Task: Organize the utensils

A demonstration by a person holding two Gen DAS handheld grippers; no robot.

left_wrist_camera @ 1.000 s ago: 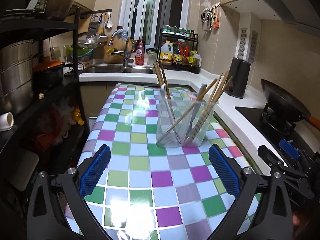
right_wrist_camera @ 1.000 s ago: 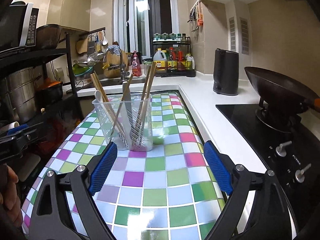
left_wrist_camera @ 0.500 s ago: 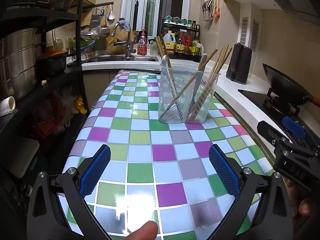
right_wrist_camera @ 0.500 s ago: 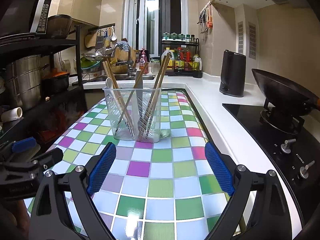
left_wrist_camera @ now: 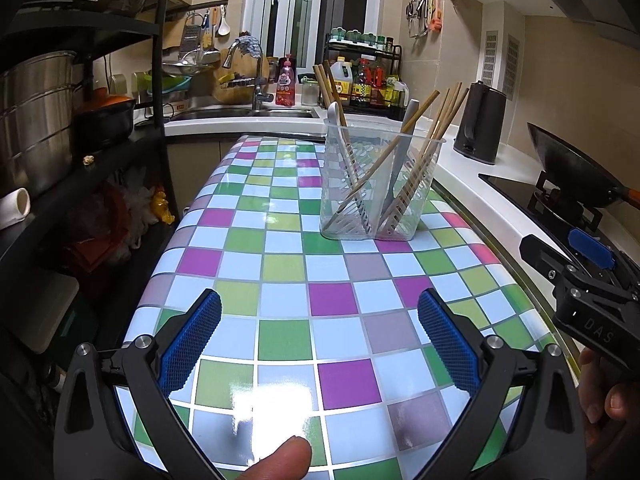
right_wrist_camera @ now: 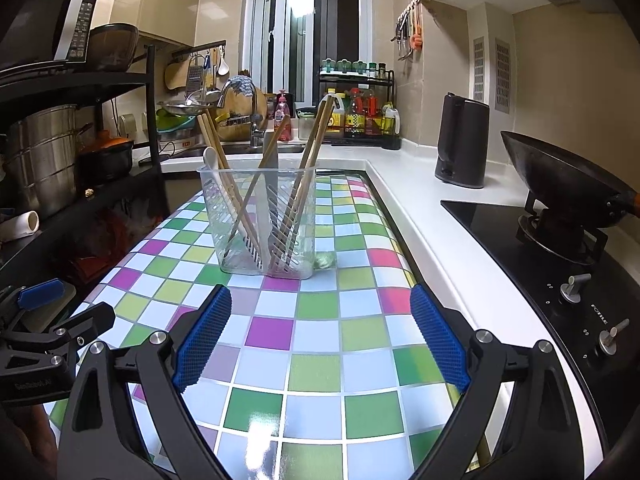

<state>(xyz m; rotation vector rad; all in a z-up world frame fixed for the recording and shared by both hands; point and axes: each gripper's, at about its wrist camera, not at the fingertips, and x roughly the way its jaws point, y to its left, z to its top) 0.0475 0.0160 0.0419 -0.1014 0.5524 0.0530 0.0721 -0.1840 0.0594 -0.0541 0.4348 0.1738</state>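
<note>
both grippers have drawn back from the clear utensil holder (right_wrist_camera: 266, 216); left gripper (left_wrist_camera: 319, 344) and right gripper (right_wrist_camera: 320, 334) hover spread wide, empty, over the checkered table (left_wrist_camera: 280, 264).

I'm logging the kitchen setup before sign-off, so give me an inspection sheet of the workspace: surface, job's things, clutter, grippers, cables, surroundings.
Surface: checkered tabletop, glossy, with glare near the cameras.
Job's things: clear utensil holder upright on the tabletop; wooden chopsticks, a white spoon and a grey utensil stand in it, leaning.
Clutter: a small greenish bit beside the holder's base; what it is, unclear.
Grippers: left gripper open, empty; right gripper open, empty; both short of the holder.
Cables: nothing seen on the tabletop.
Surroundings: wok on the stove, dark kettle, sink faucet, metal pots on a black rack.
</note>
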